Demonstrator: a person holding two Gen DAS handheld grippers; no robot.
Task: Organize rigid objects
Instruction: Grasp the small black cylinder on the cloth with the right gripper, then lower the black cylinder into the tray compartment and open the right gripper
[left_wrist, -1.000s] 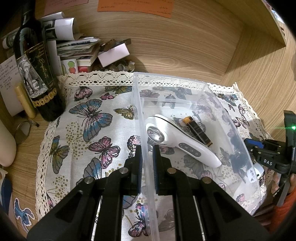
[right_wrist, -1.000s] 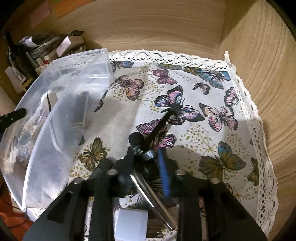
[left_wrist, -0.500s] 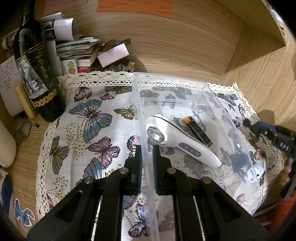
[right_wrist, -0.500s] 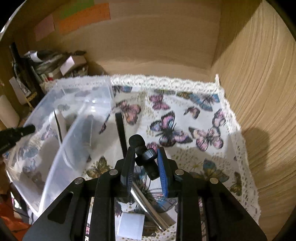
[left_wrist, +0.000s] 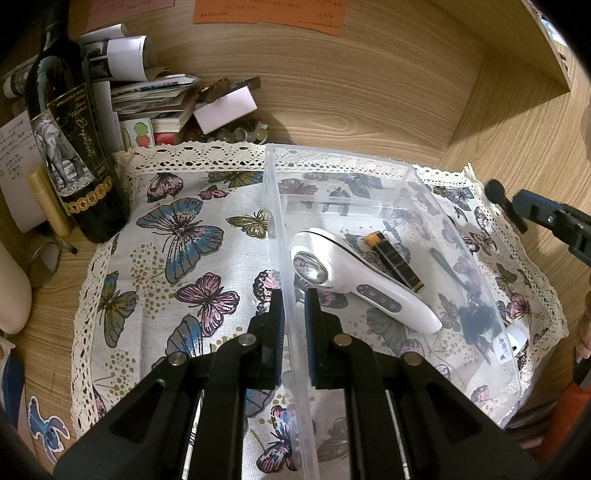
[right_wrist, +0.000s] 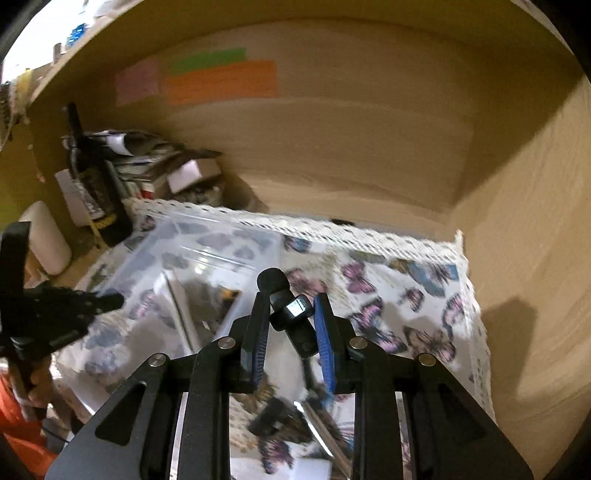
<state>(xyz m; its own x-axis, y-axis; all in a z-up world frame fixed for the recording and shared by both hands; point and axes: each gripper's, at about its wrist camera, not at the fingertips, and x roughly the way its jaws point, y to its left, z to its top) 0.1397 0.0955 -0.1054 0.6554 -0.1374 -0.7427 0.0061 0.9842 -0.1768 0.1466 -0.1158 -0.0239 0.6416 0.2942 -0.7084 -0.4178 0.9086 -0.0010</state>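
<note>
My left gripper (left_wrist: 293, 295) is shut on the left wall of a clear plastic bin (left_wrist: 275, 206) that rests on a butterfly cloth. In the bin lie a white handheld device (left_wrist: 354, 273) and a black and gold tube (left_wrist: 397, 262). My right gripper (right_wrist: 290, 306) is shut on a small black microphone-like gadget (right_wrist: 286, 299) with a round foam head, held up in the air above the cloth to the right of the bin (right_wrist: 207, 243). That gripper and the foam head also show at the right edge of the left wrist view (left_wrist: 517, 206).
A dark wine bottle (left_wrist: 70, 133) stands at the cloth's back left, beside stacked papers and a small white box (left_wrist: 225, 109). Wooden walls close the back and right. More dark items and a white card (right_wrist: 295, 469) lie on the cloth under my right gripper.
My right gripper has lifted the black gadget off the cloth and risen well above it. The left gripper and the bin have not moved.
</note>
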